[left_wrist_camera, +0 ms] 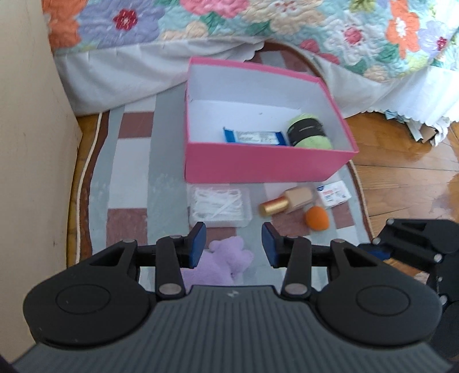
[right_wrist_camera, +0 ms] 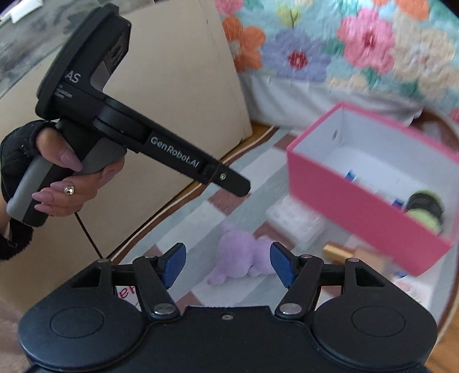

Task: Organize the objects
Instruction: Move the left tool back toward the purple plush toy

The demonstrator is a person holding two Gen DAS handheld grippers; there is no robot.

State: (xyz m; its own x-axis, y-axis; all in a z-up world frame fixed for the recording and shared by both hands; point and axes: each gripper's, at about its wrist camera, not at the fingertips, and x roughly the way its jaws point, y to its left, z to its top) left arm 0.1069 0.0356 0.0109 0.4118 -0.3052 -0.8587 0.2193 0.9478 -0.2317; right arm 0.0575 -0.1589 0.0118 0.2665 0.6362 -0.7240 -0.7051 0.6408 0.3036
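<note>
A pink box (left_wrist_camera: 258, 163) stands on the rug and holds a green yarn ball (left_wrist_camera: 308, 132) and a blue-and-white packet (left_wrist_camera: 254, 137). In front of it lie a clear case of floss picks (left_wrist_camera: 219, 206), a gold-capped bottle (left_wrist_camera: 287, 200), an orange sponge (left_wrist_camera: 317, 218) and a small white carton (left_wrist_camera: 334, 195). A purple plush toy (left_wrist_camera: 223, 264) lies nearest. My left gripper (left_wrist_camera: 233, 238) hangs open just above the plush, gripping nothing. My right gripper (right_wrist_camera: 228, 255) is open too, and the plush (right_wrist_camera: 243, 255) shows on the rug beyond its pads, untouched. The pink box (right_wrist_camera: 358, 206) is to its right.
A bed with a floral quilt (left_wrist_camera: 258, 25) and white skirt runs behind the box. A beige furniture panel (left_wrist_camera: 25, 143) walls the left side. The oval checked rug (left_wrist_camera: 129, 172) ends at a wooden floor (left_wrist_camera: 401, 160) on the right. A gloved hand (right_wrist_camera: 57, 178) holds the left tool.
</note>
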